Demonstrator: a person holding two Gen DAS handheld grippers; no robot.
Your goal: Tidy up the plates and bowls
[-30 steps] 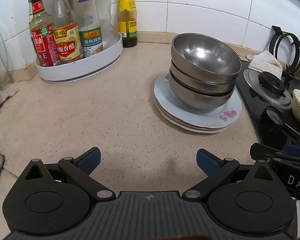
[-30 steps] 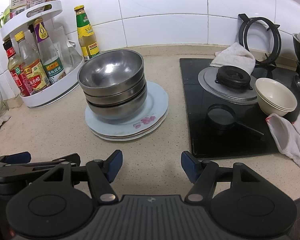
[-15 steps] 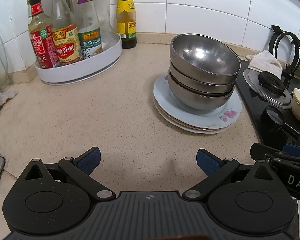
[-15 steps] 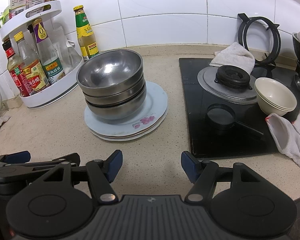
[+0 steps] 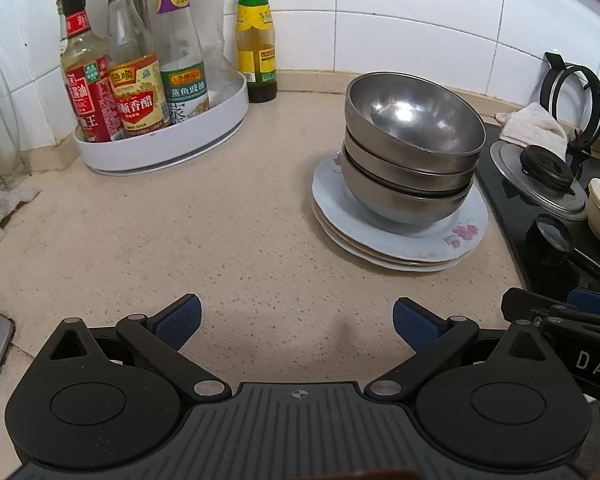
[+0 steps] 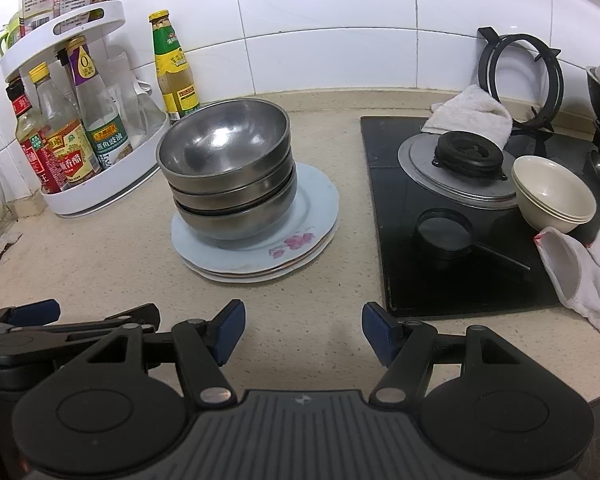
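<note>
Both the left gripper [image 5: 296,318] and right gripper [image 6: 303,330] stand wide and empty. The steel bowls [image 6: 226,172] look light, stiff and slippery; the rim is the likely hold. The plates [image 6: 300,236] beneath look breakable.

Right claw [image 5: 580,344] body: white letters "DAS", cut off at the frame edge
Purple-necked bottle [image 5: 180,52] collar: "Q"
Same bottle's green label: 蒸鱼豉油
Yellow-capped bottle [image 5: 134,76] label: 香醋

Wall: shiny white tiles [image 6: 320,12] with thin grey lines.
Counter: a speckled beige top [image 5: 160,248], with a beige strip where it meets the wall.
Stove: a flat black glass top [image 6: 404,248] set in the counter on the right.
Light: bright spots shine on the tiles.
</note>
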